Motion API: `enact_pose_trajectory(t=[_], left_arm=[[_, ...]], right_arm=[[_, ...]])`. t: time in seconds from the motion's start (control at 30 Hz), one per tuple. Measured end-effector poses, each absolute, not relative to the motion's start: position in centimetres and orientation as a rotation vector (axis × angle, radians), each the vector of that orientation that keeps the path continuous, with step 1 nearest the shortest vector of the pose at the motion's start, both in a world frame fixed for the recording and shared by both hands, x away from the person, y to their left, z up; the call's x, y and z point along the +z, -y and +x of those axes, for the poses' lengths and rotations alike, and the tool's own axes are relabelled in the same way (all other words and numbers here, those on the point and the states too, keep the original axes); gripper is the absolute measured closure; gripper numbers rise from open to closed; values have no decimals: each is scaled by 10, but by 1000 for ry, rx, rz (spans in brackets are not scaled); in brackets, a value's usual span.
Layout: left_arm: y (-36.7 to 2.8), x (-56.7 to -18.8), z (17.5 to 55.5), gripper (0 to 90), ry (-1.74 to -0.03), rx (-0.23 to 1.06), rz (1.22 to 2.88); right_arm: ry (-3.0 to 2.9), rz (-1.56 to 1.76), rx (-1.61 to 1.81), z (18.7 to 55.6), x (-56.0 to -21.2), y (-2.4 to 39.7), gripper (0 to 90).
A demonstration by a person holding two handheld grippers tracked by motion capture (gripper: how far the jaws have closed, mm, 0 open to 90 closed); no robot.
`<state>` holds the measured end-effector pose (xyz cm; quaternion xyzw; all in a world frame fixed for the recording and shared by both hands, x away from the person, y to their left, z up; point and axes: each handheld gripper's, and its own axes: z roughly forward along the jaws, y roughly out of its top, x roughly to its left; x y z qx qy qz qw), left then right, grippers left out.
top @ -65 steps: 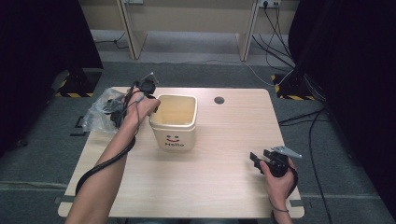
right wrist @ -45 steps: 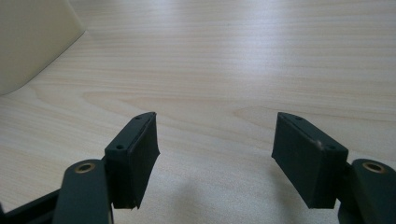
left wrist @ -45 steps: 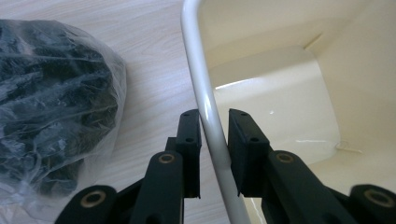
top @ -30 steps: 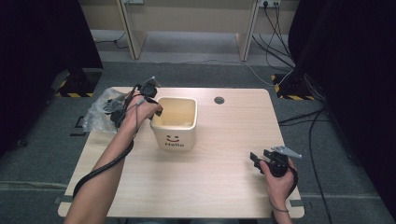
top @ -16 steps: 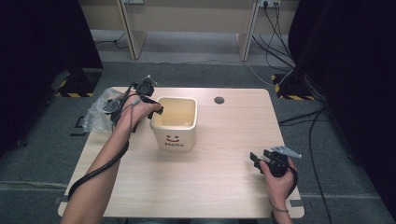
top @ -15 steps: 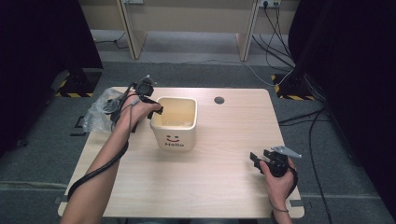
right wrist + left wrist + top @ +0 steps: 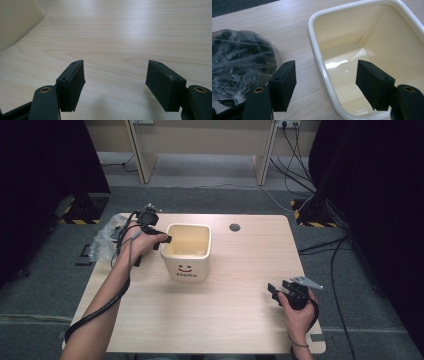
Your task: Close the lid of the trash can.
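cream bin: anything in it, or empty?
Empty. The left gripper view looks into the cream bin and shows a bare glossy floor; the high view shows nothing inside either.

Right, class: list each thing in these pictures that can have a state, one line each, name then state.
cream bin: upright, open-topped, empty.
plastic bag: crumpled on the table, dark contents inside.
left gripper: open, jaws astride the bin's rim.
right gripper: open, holding nothing, over bare table.

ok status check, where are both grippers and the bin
Left gripper open, jaws straddling the cream bin wall. Right gripper open over bare table. Plastic-wrapped bundle beside bin, untouched.
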<state>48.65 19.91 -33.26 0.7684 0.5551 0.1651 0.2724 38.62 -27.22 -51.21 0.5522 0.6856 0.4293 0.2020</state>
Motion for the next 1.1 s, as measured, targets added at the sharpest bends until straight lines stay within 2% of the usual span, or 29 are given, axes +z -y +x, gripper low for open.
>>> enact_pose_trajectory(t=[0.43, 1.1], left_arm=[[-213, -336, 462, 320, -1403, 528, 2000], [-249, -350, 428, 317, -1391, 525, 1954]], right_arm=[[-1912, 1544, 1198, 386, -512, 272, 313], [-1914, 1541, 1196, 386, -512, 272, 313]])
